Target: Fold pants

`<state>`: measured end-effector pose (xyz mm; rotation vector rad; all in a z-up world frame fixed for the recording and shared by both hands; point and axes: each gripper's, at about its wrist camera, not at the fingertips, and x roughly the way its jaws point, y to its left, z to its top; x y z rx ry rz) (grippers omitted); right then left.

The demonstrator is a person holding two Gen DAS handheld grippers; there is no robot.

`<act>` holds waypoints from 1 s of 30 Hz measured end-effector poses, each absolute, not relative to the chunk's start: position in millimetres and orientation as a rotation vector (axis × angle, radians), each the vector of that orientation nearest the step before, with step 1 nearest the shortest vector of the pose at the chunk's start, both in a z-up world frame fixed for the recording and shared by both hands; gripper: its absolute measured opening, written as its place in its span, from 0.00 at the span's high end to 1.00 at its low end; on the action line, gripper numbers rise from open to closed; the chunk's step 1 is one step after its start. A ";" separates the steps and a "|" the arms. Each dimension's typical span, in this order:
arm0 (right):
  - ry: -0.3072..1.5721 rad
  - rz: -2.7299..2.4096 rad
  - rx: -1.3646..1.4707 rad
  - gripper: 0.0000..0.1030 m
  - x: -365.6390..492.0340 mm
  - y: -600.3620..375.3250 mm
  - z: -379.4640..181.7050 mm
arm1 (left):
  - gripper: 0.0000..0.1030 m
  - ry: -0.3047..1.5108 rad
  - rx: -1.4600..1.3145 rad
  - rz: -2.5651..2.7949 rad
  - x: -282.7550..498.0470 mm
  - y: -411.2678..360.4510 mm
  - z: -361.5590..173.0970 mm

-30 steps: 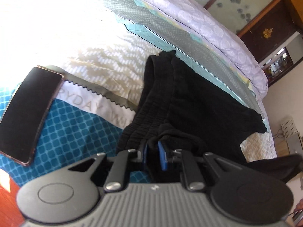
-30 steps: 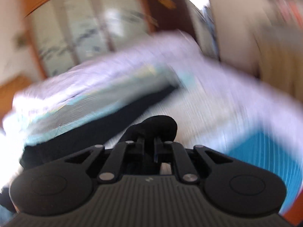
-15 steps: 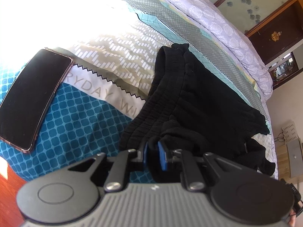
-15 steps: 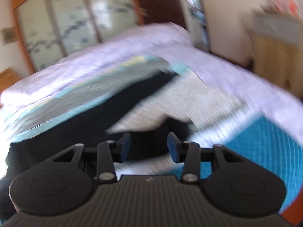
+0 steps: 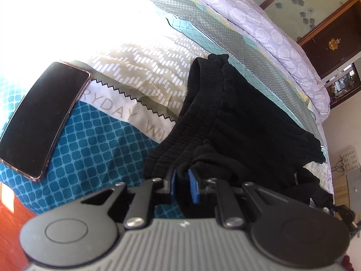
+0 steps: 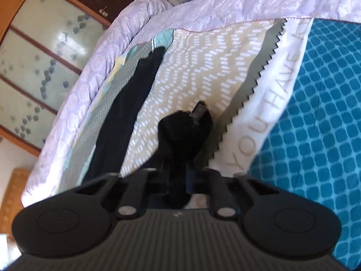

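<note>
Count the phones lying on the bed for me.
1. A phone lies screen-up on the blue part of the bedspread, left of the black pants. Others may lie out of view.

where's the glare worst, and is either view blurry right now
Left wrist view: sunlight blows the bedspread white at upper left, though the phone and black pants stay sharp. Right wrist view: evenly lit, only slightly soft.

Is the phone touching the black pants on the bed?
Apart. The left wrist view shows the phone left of the pants, with bare bedspread between them.
</note>
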<state>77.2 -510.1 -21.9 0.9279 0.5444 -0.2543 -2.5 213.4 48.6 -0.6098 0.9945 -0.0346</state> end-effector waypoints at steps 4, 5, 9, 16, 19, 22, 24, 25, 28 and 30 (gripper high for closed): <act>0.310 -0.261 0.867 0.86 33.4 -533.3 48.4 | 0.88 0.972 -0.626 -0.040 -4.6 220.5 56.5; 0.250 -0.281 0.843 0.87 18.8 -542.0 70.0 | 0.88 0.969 -0.629 -0.044 -4.1 221.6 57.8; 0.177 -0.391 0.722 0.87 -17.0 -568.9 130.2 | 0.88 0.963 -0.626 -0.048 -3.5 221.6 57.8; 0.445 -0.675 0.509 0.79 -19.2 -588.4 78.8 | 0.88 1.008 -0.623 -0.038 -10.2 219.6 43.9; 0.493 -0.763 0.571 0.69 -47.3 -600.3 38.6 | 0.88 1.020 -0.609 -0.041 -12.9 220.3 44.1; 0.460 -0.732 0.663 0.69 -69.7 -607.3 24.9 | 0.88 1.026 -0.595 -0.040 -11.5 219.2 45.5; 0.469 -0.685 0.615 0.69 -70.8 -602.5 28.9 | 0.88 1.024 -0.584 -0.036 -10.3 216.6 46.5; 0.473 -0.661 0.587 0.67 -70.1 -601.1 31.3 | 0.88 1.023 -0.579 -0.035 -9.9 215.3 46.4; 0.517 -0.601 0.514 0.46 -58.6 -595.1 35.2 | 0.88 1.029 -0.577 -0.031 -8.6 213.4 44.3; 0.556 -0.584 0.491 0.38 -49.9 -593.1 28.2 | 0.88 1.033 -0.582 -0.027 -8.0 213.6 43.6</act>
